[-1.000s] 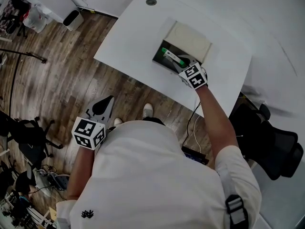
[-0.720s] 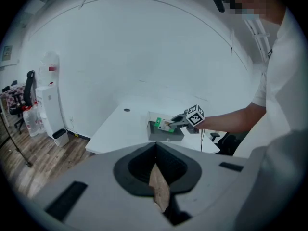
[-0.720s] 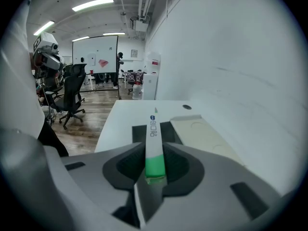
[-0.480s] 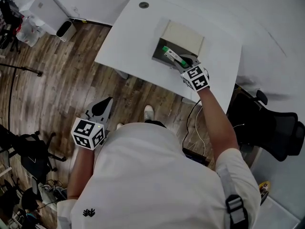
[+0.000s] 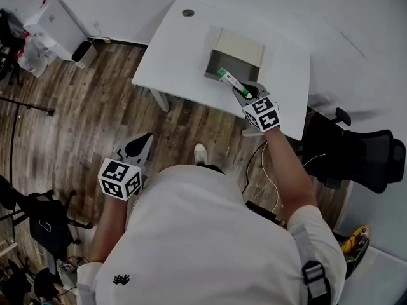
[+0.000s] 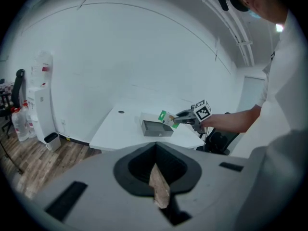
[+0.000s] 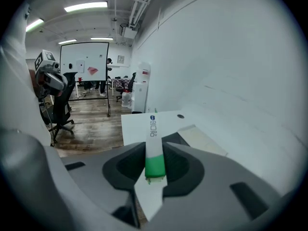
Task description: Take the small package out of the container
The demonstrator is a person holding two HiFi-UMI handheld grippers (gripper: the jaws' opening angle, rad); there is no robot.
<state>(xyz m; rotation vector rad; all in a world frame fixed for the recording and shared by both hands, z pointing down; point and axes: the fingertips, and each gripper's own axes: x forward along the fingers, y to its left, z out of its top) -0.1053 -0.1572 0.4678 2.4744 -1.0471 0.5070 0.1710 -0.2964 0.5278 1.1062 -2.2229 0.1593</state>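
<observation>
Upper centre of the head view: white rectangular table (image 5: 172, 49), standing on brown wood-plank flooring (image 5: 82, 107).

1. Container: shallow grey open-topped box (image 5: 236, 61) with a cream panel along its far side, resting on the table's near half. It also shows in the centre of the left gripper view (image 6: 156, 128).
2. Small package: slim white carton with green ends (image 5: 229, 80), tilted, lifted at the box's near right corner. In the left gripper view it (image 6: 166, 118) sits above the rim at the box's right end (whether it clears the rim fully cannot be told).
3. Right gripper (image 5: 240, 90), centre of the head view, reached out over the table edge. Its own view shows both jaws clamped on the package (image 7: 154, 148) near one green end, the white printed end pointing away over the table.
4. Left gripper (image 5: 141, 142), lower left of the head view, held over the floor well apart from the table. Its jaws are pressed together with nothing between them (image 6: 159, 189).
5. Black office chair (image 5: 372, 164), right edge of the head view, beside the table.
6. White waste bin (image 5: 84, 54), upper left, against the wall.
</observation>
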